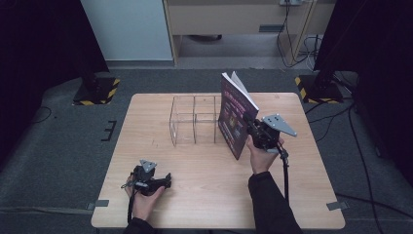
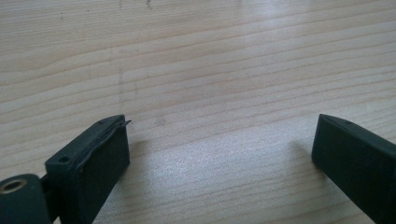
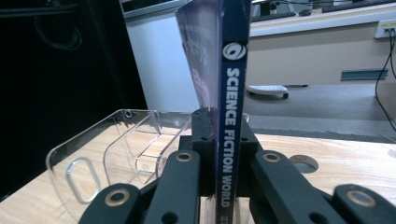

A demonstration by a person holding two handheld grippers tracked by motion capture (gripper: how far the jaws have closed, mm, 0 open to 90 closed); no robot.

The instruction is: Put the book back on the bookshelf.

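Standing upright at the bench's [image 1: 146, 204] three o'clock side, a Science Fiction World magazine [image 1: 235, 113] is clamped by its spine in the right tool [image 3: 219, 154], just beside the clear acrylic divider rack [image 1: 194, 120]. The carry appears under way; next, the magazine likely needs aligning over a slot and lowering. At seven o'clock, the left tool [image 2: 219, 154] rests wide and empty.

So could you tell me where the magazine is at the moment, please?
In the high view the magazine stands upright right of the table's centre, clamped by the right hand-held gripper, just right of the clear plastic organizer.
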